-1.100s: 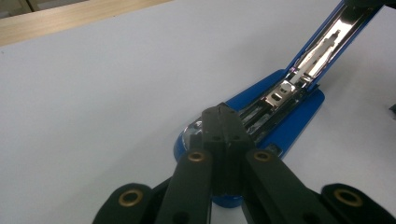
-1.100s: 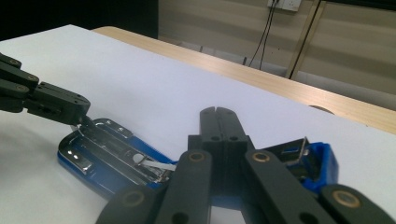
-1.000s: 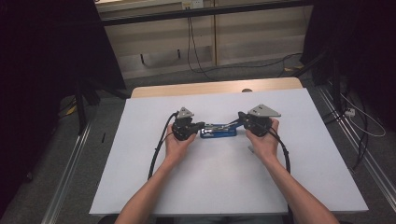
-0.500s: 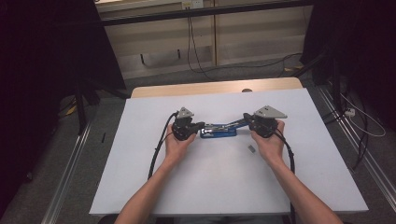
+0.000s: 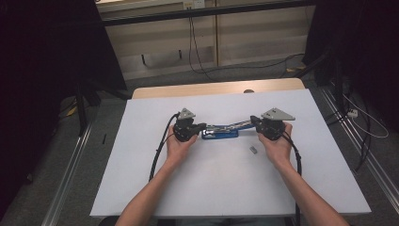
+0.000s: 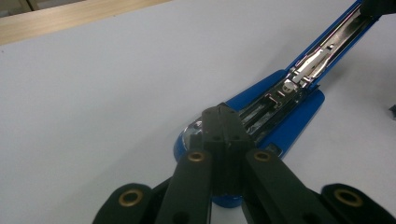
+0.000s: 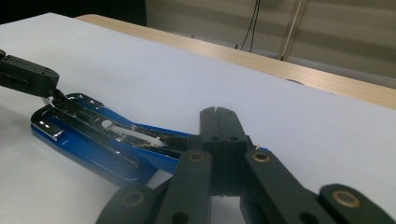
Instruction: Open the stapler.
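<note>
White board [image 5: 141,155] covered most of the table, the biggest thing before me, with a strip of bare wood [image 5: 211,88] along its far edge. I took the blue stapler [image 5: 220,134] as my landmark; it lay near the middle of the board, its base flat and its top arm swung open, rising toward my right.

My left gripper [image 5: 203,126] sat at the left end of the stapler. From the left gripper view, its jaws were pressed together with no gap, their tips [image 6: 223,122] resting on the shiny metal at the front of the base [image 6: 289,126], seemingly pinning it down. My right gripper [image 5: 254,119] was at the stapler's right end, jaws likewise shut tight, at the raised tip of the top arm [image 7: 140,135]. Whether they pinched that arm or only propped it up, I could not tell.

Just right of the stapler and nearer to me lay the smallest thing, a little grey piece [image 5: 253,150], likely a strip of staples, well clear of both grippers.

I judged the step in hand to be opening the stapler for loading: base held, arm lifted. My next move would call for keeping the left end steady while the right let the arm go and fetched the grey piece for the open channel [image 6: 322,51].
</note>
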Action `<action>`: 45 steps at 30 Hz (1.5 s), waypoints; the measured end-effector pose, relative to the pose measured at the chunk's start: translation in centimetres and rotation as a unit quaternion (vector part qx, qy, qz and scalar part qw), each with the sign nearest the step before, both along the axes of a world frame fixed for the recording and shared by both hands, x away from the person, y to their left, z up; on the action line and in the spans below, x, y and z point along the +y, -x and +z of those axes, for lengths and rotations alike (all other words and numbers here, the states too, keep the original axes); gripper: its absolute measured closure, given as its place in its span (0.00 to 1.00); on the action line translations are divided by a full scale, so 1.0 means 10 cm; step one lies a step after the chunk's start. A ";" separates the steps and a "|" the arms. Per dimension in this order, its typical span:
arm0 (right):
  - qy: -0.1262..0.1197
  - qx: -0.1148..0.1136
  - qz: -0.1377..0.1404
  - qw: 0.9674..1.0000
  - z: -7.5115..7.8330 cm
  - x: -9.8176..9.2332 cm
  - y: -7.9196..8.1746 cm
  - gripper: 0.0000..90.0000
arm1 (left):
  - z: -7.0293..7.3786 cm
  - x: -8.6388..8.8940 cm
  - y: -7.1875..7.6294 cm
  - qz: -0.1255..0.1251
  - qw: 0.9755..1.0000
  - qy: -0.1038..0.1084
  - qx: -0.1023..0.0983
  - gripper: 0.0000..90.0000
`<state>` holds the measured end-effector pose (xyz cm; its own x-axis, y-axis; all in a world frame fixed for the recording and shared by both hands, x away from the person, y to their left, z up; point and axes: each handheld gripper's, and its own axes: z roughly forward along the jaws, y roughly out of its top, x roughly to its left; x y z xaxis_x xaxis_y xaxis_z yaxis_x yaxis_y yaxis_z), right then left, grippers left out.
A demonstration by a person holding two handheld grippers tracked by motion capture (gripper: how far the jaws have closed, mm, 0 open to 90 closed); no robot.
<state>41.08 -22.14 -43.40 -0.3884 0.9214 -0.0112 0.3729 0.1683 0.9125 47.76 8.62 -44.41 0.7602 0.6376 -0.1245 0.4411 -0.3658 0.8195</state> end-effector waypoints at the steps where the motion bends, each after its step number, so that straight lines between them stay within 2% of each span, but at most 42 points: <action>1: 0.000 0.001 -0.001 1.000 0.00 -0.01 0.00 1.00 | 0.00 0.00 0.00 0.000 1.000 0.000 0.000 1.00; 13: 0.002 0.013 0.001 1.000 -0.13 -0.05 0.02 1.00 | 0.00 0.00 0.00 0.001 1.000 0.000 0.001 1.00; 21: 0.005 0.010 0.002 1.000 -0.16 -0.07 0.00 1.00 | 0.01 0.00 0.00 0.002 1.000 0.000 0.004 1.00; 31: -0.013 0.009 -0.001 1.000 -0.15 -0.14 0.00 1.00 | 0.03 0.01 -0.01 0.000 1.000 0.006 0.000 1.00; 33: -0.015 0.006 0.003 1.000 -0.15 -0.15 0.00 1.00 | 0.05 0.01 -0.01 -0.001 1.000 0.014 0.003 1.00; 34: -0.016 0.004 0.005 1.000 -0.15 -0.15 0.00 1.00 | 0.06 0.01 -0.01 -0.002 1.000 0.008 0.001 1.00; 38: -0.018 0.005 0.010 1.000 -0.15 -0.14 0.00 1.00 | 0.07 0.01 0.00 -0.001 1.000 0.015 0.001 1.00; 40: -0.020 0.005 0.012 1.000 -0.15 -0.14 0.00 1.00 | 0.09 0.03 0.01 0.001 1.000 0.010 -0.005 1.00; 45: -0.030 -0.001 0.018 0.999 -0.11 -0.16 0.01 1.00 | 0.13 0.10 0.01 0.005 0.999 0.034 -0.010 1.00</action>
<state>41.02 -23.76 -44.51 -0.4220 0.9056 0.0436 0.3658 0.1261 0.9221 47.61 9.61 -43.11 0.7571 0.6350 -0.1534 0.4279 -0.3046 0.8510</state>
